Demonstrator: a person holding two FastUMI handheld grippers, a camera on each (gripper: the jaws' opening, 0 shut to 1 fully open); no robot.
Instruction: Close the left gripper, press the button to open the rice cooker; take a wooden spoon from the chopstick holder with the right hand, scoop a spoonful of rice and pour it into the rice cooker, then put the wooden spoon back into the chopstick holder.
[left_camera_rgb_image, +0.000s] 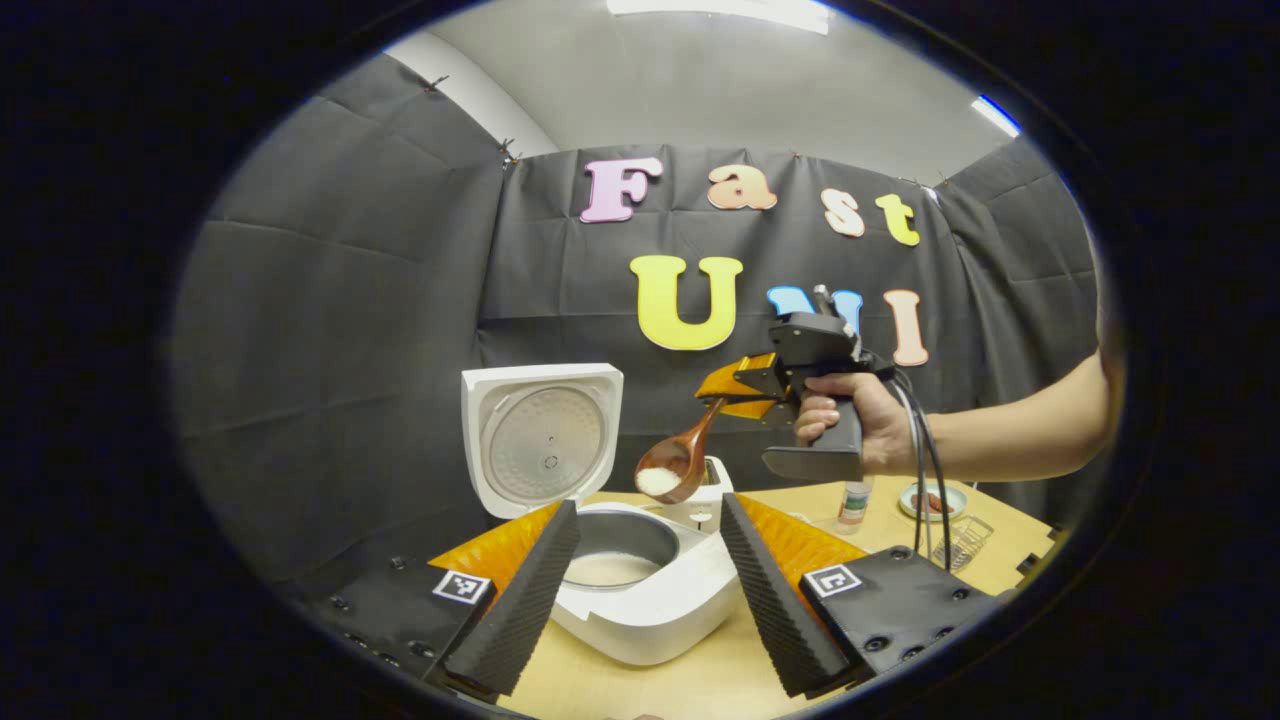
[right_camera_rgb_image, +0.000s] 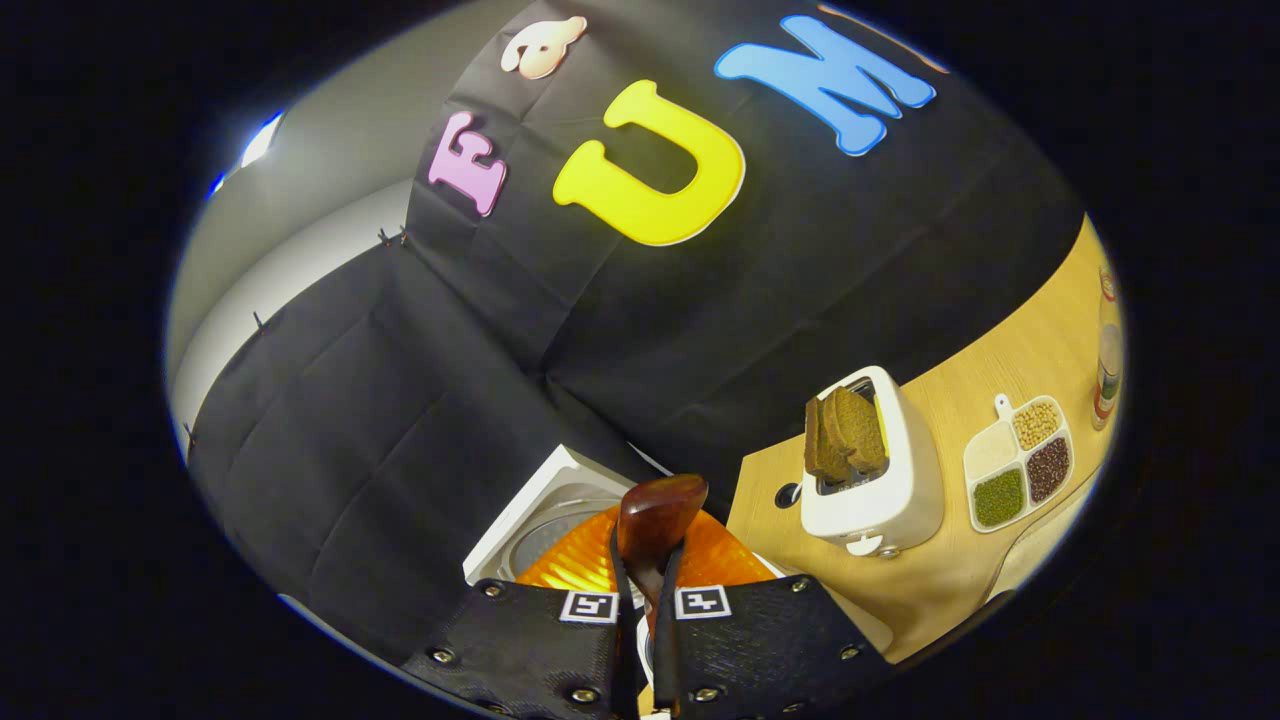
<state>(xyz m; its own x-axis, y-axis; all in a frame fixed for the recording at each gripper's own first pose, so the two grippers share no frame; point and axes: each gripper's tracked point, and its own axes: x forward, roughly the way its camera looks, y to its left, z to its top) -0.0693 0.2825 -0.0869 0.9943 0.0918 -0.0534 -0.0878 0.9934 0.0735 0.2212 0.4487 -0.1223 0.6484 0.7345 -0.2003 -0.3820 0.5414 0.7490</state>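
Above the rice cooker, right claw tilts the wooden spoon.

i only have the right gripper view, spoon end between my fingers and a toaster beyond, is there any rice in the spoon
Observer: Yes, the wooden spoon carries white rice in its bowl.
Operator: is the cooker open
Observer: The rice cooker stands with its lid up.
Operator: anything in the pot
Observer: A pale layer, probably rice, lies in the inner pot.
Operator: where's the other gripper
Observer: The left gripper is open, fingers either side of the cooker.
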